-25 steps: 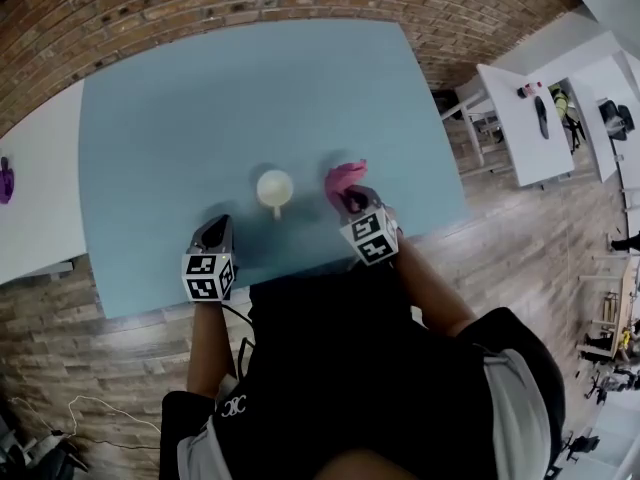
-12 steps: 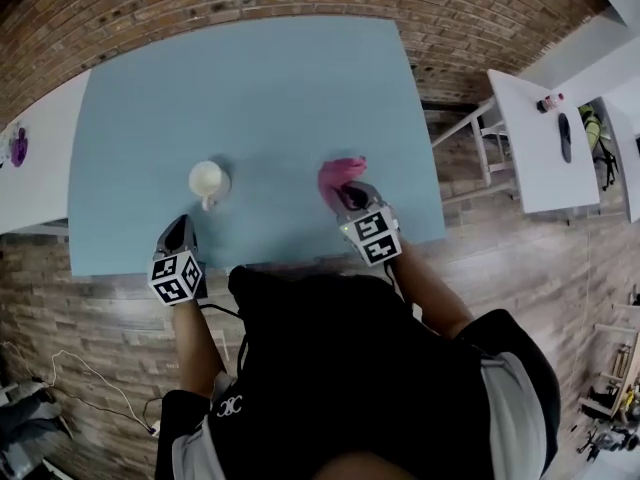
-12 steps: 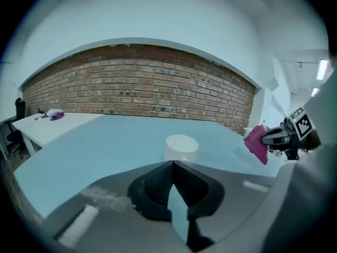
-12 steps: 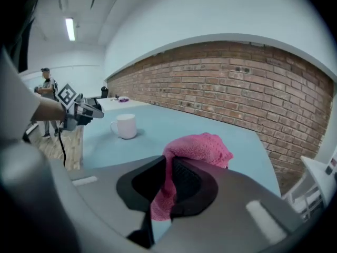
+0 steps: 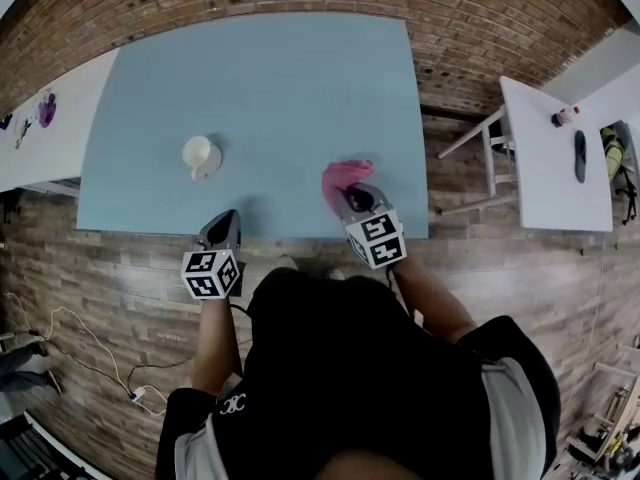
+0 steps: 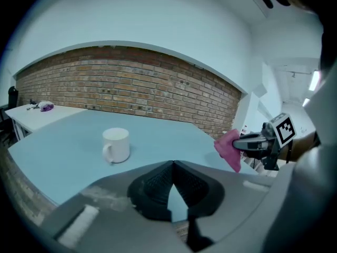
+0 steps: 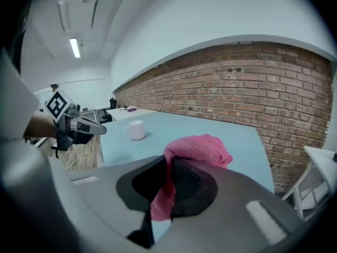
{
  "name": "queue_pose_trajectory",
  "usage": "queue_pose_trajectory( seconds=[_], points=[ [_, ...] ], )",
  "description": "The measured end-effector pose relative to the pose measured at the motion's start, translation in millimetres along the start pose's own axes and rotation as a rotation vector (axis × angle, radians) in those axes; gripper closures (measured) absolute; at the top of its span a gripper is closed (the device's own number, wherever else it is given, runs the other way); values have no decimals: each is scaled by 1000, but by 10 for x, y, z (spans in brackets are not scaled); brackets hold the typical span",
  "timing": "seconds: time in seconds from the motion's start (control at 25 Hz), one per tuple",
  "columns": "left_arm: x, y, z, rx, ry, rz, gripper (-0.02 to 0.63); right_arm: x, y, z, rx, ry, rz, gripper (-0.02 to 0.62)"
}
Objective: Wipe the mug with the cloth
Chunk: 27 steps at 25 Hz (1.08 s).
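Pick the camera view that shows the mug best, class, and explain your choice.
The left gripper view: there the mug is nearest, largest and seen side-on, with nothing in front of it. The head view shows the mug only small and from above. The right gripper view shows it small and far off.

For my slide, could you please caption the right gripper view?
Right gripper grips a pink cloth; white mug stands on the blue table.

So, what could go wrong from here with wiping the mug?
1. The mug stands free on the table, and the left claw is shut, empty and apart from it, so a push from the cloth may slide or tip it.
2. The right claw pinches only part of the cloth, which may slip out during rubbing.
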<state>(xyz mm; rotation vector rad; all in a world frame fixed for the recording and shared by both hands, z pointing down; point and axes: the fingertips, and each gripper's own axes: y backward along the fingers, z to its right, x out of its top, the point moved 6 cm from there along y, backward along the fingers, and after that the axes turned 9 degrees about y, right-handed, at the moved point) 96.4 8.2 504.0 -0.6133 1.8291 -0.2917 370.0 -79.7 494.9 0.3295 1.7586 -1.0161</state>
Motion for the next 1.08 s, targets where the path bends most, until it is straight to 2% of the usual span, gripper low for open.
queue_pose_trajectory(
  seconds=[0.16, 0.36, 0.52, 0.8, 1.08],
  points=[
    [-54, -35, 101, -12, -12, -14, 606, -12, 122, 65, -37, 0, 5, 560],
    [-16, -31, 159, -21, -46, -33, 606, -34, 195, 49, -17, -15, -28, 560],
    [-4, -23, 123, -31, -58, -47, 606, 0, 173, 14, -36, -20, -32, 560],
    [-7, -50, 27, -33, -51, -48, 606, -7, 185, -99, -34, -14, -42, 560],
    [-1, -113, -5, -40, -55, -45, 606, -138, 224, -40, -88, -46, -108, 560]
  ],
)
